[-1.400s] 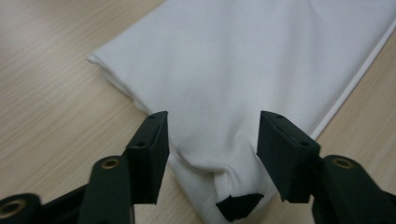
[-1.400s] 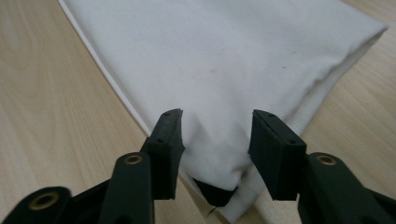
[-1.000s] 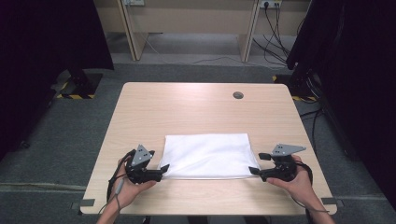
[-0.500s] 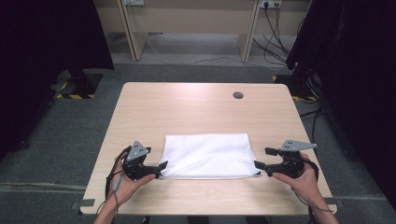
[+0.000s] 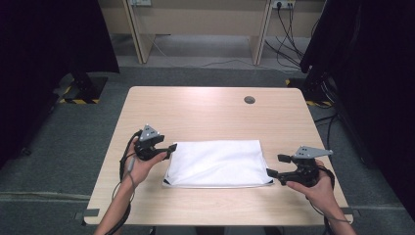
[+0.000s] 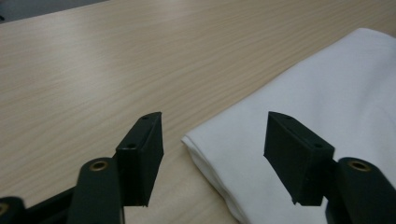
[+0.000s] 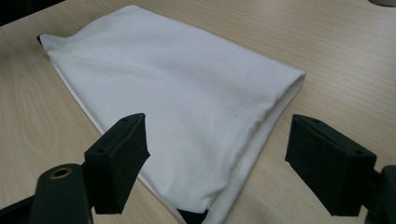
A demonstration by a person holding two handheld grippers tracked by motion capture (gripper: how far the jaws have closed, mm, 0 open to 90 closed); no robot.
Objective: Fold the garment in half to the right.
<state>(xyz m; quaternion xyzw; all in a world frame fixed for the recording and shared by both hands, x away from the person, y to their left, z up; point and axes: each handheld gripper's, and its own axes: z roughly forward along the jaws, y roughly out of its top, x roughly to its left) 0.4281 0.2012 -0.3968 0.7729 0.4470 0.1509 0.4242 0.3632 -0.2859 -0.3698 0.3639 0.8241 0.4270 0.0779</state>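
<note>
- The folded white cloth (image 5: 215, 163) lies flat at the near middle of the table (image 5: 205, 112).
- Left gripper (image 5: 171, 148): jaws apart, just been narrowing, empty, at the cloth's far left corner. You risk pinching only the top layer and unfolding it.
- Right gripper (image 5: 275, 165): jaws wide, empty, at the near right corner.
- The right gripper view shows a dark underlayer (image 7: 194, 216) at that corner.
</note>
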